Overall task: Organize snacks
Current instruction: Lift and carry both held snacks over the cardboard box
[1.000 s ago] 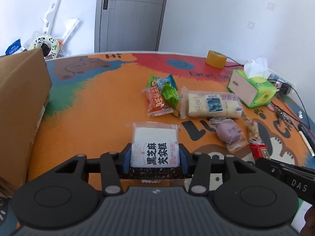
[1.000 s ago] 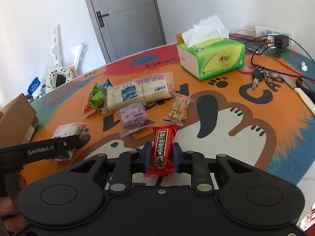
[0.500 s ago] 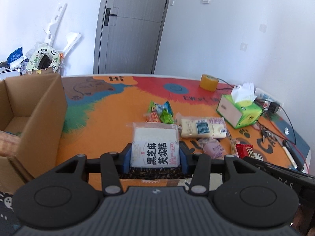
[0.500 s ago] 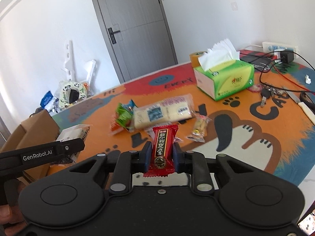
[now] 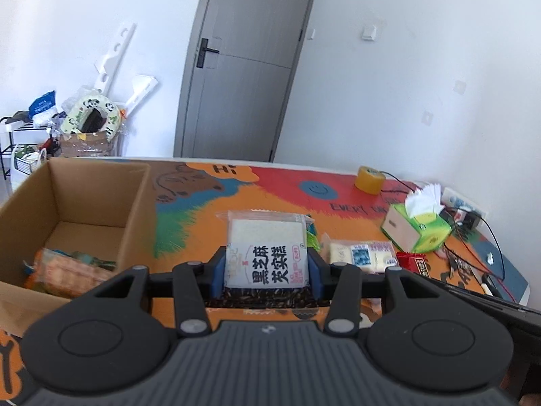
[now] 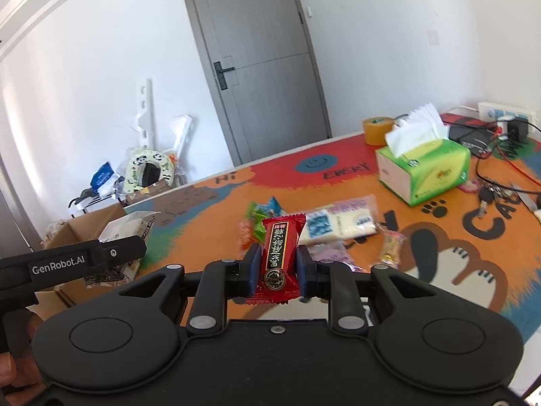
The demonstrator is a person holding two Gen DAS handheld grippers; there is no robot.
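Your left gripper [image 5: 267, 267] is clamped on a black sesame cake packet [image 5: 267, 253] — the jaws stand partway apart because the packet is wide, and the pads press its two side edges near the lower half. It hangs in the air above the tabletop [image 5: 209, 216], with the open cardboard box [image 5: 98, 199] to its left, where a few wrapped snacks already lie. The cake looks like a soft, light slab in slick film, so hold it by the block itself, not the crimped seams, and squeeze no harder than you must or it will likely dent.

Your right gripper [image 6: 280, 272] is nearly closed on a narrow red candy bar [image 6: 279, 253], gripped across its width at the lower half, also clear of the tabletop. It seems light and fairly stiff, though the glossy wrapper could slide under a loose pinch.

On the tabletop there are a long white bread packet [image 6: 338, 220], a purple packet [image 6: 329, 253] that is partly hidden, a small yellow sweet [image 6: 390, 248] and green packets [image 6: 262, 215] — all thin-filmed and probably crushable. The tissue box [image 6: 426, 169] stands well apart.
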